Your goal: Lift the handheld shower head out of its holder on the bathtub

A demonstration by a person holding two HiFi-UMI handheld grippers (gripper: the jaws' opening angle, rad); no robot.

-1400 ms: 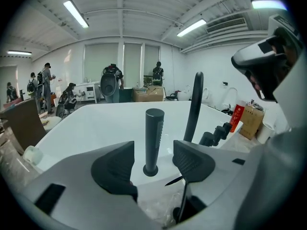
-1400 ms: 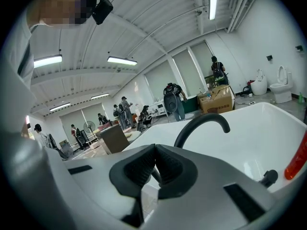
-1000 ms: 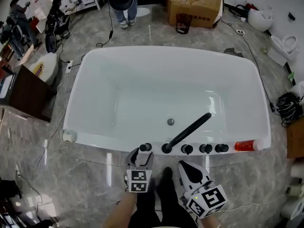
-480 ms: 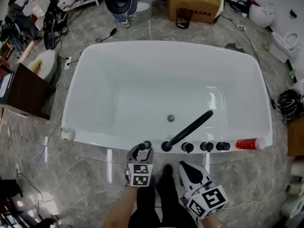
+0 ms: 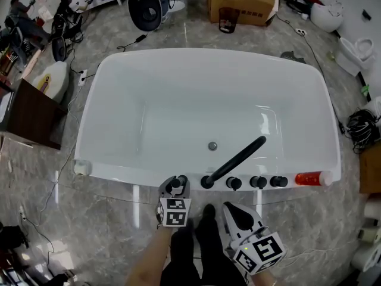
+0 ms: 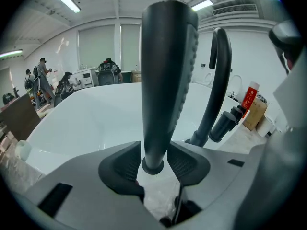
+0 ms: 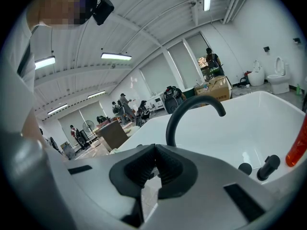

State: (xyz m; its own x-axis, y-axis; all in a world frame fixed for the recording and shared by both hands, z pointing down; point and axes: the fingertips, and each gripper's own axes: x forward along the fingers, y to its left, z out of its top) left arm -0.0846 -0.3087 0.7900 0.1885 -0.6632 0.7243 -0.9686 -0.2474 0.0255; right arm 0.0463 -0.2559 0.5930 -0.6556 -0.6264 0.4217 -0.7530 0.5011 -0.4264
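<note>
The left tongs [image 6: 154,160] are reaching down to the near rim of the big white bathtub [image 5: 208,53], and the dark shower head [image 6: 165,80] is standing up straight right between their two pads. The tongs are closing in on it from both sides, and the pads are sitting very close to its thin bottom end, but they are not squeezing it yet. The shower head is resting in its place on the rim, not lifted. Just to the right of the left tongs, the black curved tap [image 6: 217,80] is rising up and bending out over the tub. Further right along the rim, three black knobs [image 5: 258,182] are sitting in a row, and past them a red bottle [image 5: 306,180] is lying on the rim. The right tongs [image 7: 154,163] are hanging beside the left tongs, a little way back from the rim, on the person's side. Their pads are pressing together with nothing between them. Far past both tongs, beyond the other side of the tub, a cardboard box [image 5: 241,2] is sitting on the grey floor [image 5: 89,231].
</note>
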